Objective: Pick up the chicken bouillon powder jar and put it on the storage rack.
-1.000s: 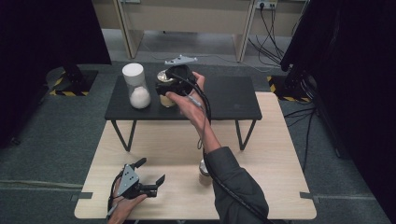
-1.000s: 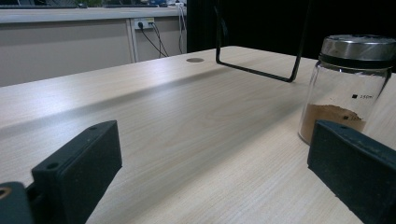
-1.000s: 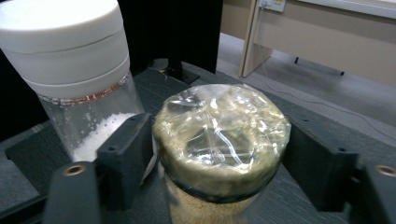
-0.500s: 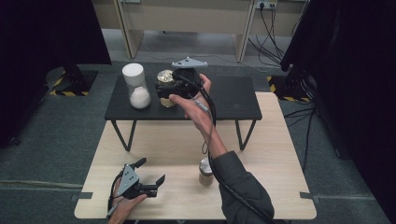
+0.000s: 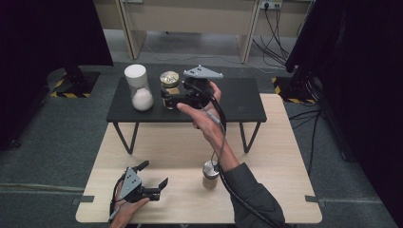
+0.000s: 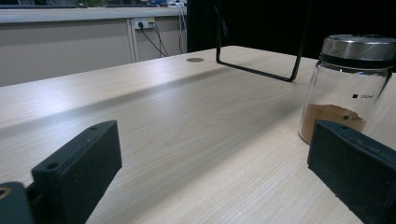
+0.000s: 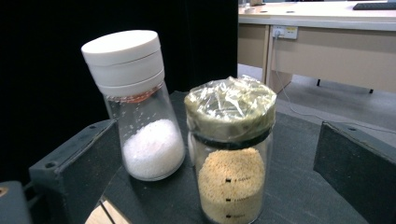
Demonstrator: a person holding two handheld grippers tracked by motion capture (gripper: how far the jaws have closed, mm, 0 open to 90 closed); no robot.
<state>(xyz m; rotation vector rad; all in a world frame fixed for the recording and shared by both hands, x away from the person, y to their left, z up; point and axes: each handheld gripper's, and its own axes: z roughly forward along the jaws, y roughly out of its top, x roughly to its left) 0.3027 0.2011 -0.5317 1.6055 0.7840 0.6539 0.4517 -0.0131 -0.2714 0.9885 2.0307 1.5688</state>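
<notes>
Fingers of our right gripper (image 5: 167, 97) stand wide apart and have just been opening; in the right gripper view the foil-capped jar (image 7: 231, 149) stands between them, low and center, and no pad seems to press on it, though contact is hard to rule out. That jar is upright on the black shelf (image 5: 237, 102) at upper center of the high view, its long axis vertical, straight ahead of the fingertips and part full of tan granules. Just to its left stands a white-lidded jar (image 7: 137, 107) holding white crystals. Our right hand is much the nearer one. Our left gripper (image 5: 151, 186), fingers also apart and empty, rests at lower left on the wooden table (image 5: 285, 156), facing a steel-lidded jar (image 6: 348, 88) of brown powder.
</notes>
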